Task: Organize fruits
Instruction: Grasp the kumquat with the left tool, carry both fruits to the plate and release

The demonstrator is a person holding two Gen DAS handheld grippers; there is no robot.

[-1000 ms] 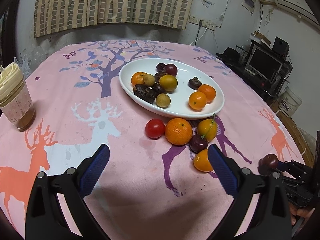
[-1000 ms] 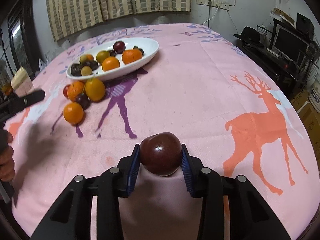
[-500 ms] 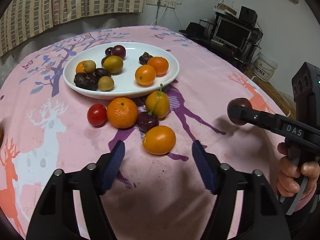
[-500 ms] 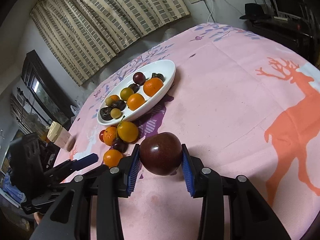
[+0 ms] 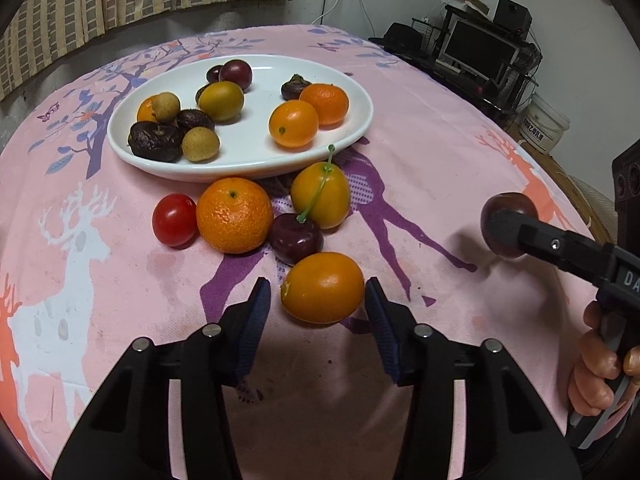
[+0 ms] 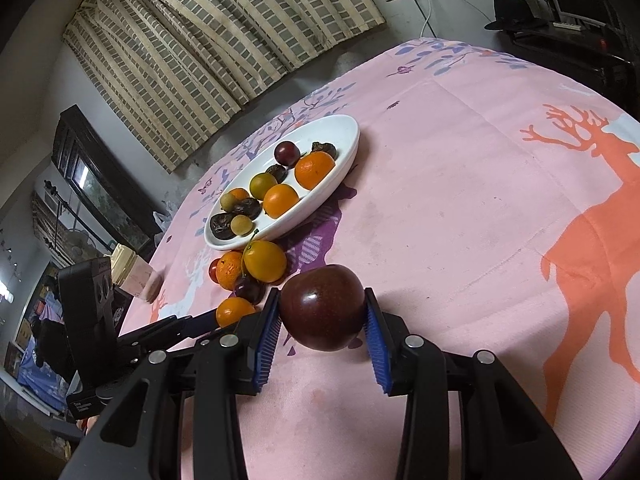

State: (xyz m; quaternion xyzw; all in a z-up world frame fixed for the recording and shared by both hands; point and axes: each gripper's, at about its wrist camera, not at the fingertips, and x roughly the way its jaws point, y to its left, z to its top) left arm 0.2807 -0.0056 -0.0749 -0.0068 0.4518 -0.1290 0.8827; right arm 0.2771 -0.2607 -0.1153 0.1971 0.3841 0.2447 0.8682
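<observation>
Showing "DA" lettering on right hand-held gripper point(image 5: 505, 226), dark plum point(image 6: 322, 306) clamped

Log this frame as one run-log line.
left gripper: closing around orange fruit, pads not yet touching | right gripper: shut on dark plum | white dish: partly filled

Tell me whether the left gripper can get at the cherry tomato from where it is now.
Probably yes. The left gripper, whose jaws have just been closing, straddles an orange fruit without clearly pressing it. The cherry tomato sits beside the mandarin, its near side facing bare cloth.
</observation>
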